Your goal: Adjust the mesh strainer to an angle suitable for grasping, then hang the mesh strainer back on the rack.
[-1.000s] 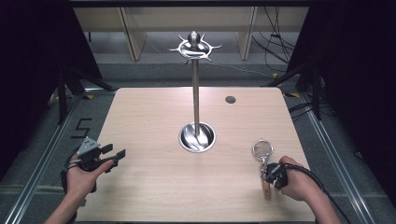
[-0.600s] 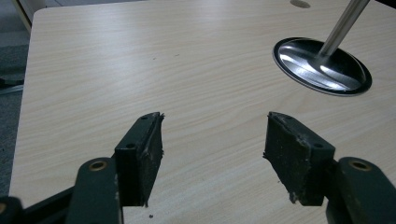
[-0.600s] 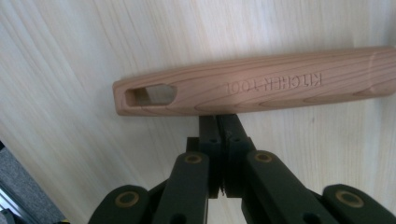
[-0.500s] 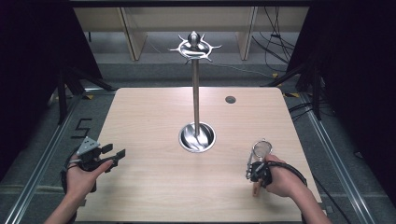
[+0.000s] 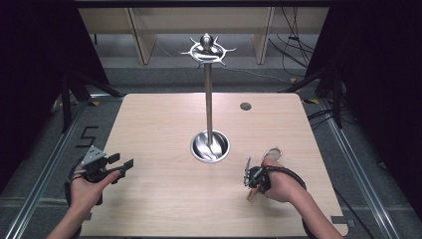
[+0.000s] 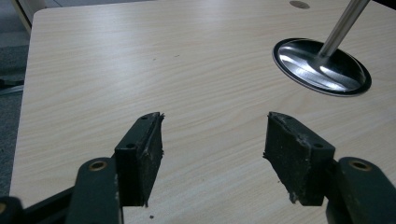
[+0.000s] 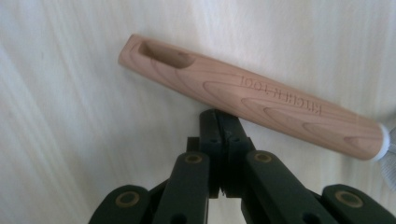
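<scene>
As the right gripper [image 7: 223, 122] turns downward, clenched fingers empty beside the wooden handle [image 7: 252, 103], pickup nears; left gripper [image 6: 212, 149] released at eight o'clock.

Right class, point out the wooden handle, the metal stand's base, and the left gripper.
wooden handle [image 7: 252, 95], right gripper view, middle of the handle near the engraved lettering.
stand base [image 6: 308, 70], left gripper view, bare shiny dish.
left gripper [image 6: 212, 154], left gripper view, midway between its open jaws.
</scene>
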Motion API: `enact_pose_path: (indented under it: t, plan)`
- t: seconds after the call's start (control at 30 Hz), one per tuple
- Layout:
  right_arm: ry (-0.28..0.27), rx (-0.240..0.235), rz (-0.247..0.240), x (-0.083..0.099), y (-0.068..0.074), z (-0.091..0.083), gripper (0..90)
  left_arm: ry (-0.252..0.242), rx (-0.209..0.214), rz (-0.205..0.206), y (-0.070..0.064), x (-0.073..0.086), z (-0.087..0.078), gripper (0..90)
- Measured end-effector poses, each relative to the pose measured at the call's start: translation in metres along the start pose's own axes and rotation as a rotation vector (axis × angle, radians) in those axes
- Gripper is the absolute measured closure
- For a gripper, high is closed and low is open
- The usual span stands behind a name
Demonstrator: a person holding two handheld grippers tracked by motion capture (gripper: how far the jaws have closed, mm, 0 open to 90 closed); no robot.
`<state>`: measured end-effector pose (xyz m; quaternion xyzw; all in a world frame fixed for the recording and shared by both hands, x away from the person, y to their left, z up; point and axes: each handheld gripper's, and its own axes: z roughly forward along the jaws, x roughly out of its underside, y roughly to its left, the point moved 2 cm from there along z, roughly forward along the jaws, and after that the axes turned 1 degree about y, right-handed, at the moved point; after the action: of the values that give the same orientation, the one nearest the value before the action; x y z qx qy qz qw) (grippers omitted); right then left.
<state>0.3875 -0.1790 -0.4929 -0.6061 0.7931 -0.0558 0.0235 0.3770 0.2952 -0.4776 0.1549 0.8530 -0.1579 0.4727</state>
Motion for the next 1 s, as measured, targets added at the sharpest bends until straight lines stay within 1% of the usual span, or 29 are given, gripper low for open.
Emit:
enact_pose_path:
  t: [0.07,0.13,0.17,0.2,0.23,0.27,0.3,0.33,0.37,0.4,0.43,0.47,0.5,0.53,0.6,0.63,0.7,0.77,0.83,0.87,0.93,0.97,1.0]
  plan:
    - [-0.019,0.015,0.022,-0.002,-0.002,0.0,89.5,0.0,0.0,0.0,-0.001,0.0,0.0,35.9]
    - [-0.027,0.015,0.02,-0.002,-0.003,-0.001,89.0,0.002,0.0,-0.001,-0.001,0.0,0.001,35.9]
    - [-0.051,0.005,0.053,0.0,-0.001,-0.004,87.4,0.005,0.004,-0.003,-0.001,-0.001,0.002,36.0]
    - [-0.051,0.005,0.053,0.0,-0.001,-0.004,87.4,0.005,0.004,-0.003,-0.001,-0.001,0.002,36.0]
    - [-0.078,-0.003,0.071,0.003,0.0,-0.009,84.9,0.004,0.001,-0.002,-0.002,-0.002,0.003,36.0]
    - [-0.09,-0.016,0.082,0.006,0.0,-0.012,83.6,0.004,0.004,-0.004,-0.003,-0.002,0.004,36.0]
    - [-0.09,-0.016,0.082,0.006,0.0,-0.012,83.6,0.004,0.004,-0.004,-0.003,-0.002,0.004,36.0]
    - [-0.09,-0.027,0.085,0.01,0.0,-0.014,81.9,0.008,0.001,0.002,-0.003,-0.003,0.005,36.0]
    - [-0.079,-0.035,0.09,0.016,0.0,-0.017,80.5,0.015,-0.001,0.006,-0.004,-0.002,0.007,36.0]
    - [-0.069,-0.034,0.126,0.026,-0.003,-0.02,79.7,0.019,0.003,0.007,-0.004,-0.002,0.008,36.1]
    - [-0.068,-0.02,0.133,0.03,-0.005,-0.022,79.0,0.02,0.002,0.0,-0.004,-0.002,0.01,36.1]
    - [-0.068,-0.02,0.133,0.03,-0.005,-0.022,79.0,0.02,0.002,0.0,-0.004,-0.002,0.01,36.1]
    - [-0.071,0.006,0.153,0.041,-0.012,-0.028,75.9,0.02,0.002,0.0,-0.003,-0.002,0.011,36.1]
    - [-0.069,0.01,0.161,0.044,-0.013,-0.03,74.1,0.021,0.0,0.0,-0.004,-0.002,0.01,36.1]
    - [-0.092,0.026,0.194,0.05,-0.016,-0.034,69.9,0.026,-0.004,0.006,-0.003,-0.001,0.009,36.1]
    - [-0.101,0.036,0.192,0.052,-0.018,-0.035,67.7,0.025,0.0,0.006,-0.003,0.0,0.008,36.1]
    - [-0.106,0.045,0.18,0.052,-0.018,-0.035,63.8,0.016,-0.005,0.003,-0.002,0.0,0.006,36.1]
    - [-0.126,0.053,0.137,0.051,-0.018,-0.033,59.0,0.013,-0.008,-0.002,0.0,-0.001,0.005,36.1]
    - [-0.132,0.066,0.082,0.05,-0.019,-0.031,55.5,0.01,-0.013,-0.001,0.001,-0.001,0.005,36.1]
    - [-0.13,0.068,0.036,0.05,-0.021,-0.03,54.0,0.009,-0.011,-0.006,0.001,-0.002,0.005,36.0]
    - [-0.138,0.09,-0.077,0.048,-0.028,-0.028,50.5,0.005,-0.004,0.002,0.001,-0.003,0.005,36.0]
    - [-0.12,0.099,-0.07,0.048,-0.029,-0.028,49.3,0.002,-0.007,0.003,0.0,-0.003,0.004,36.0]
    - [-0.111,0.101,-0.096,0.047,-0.032,-0.028,47.8,-0.001,-0.005,0.006,0.0,-0.003,0.004,36.0]
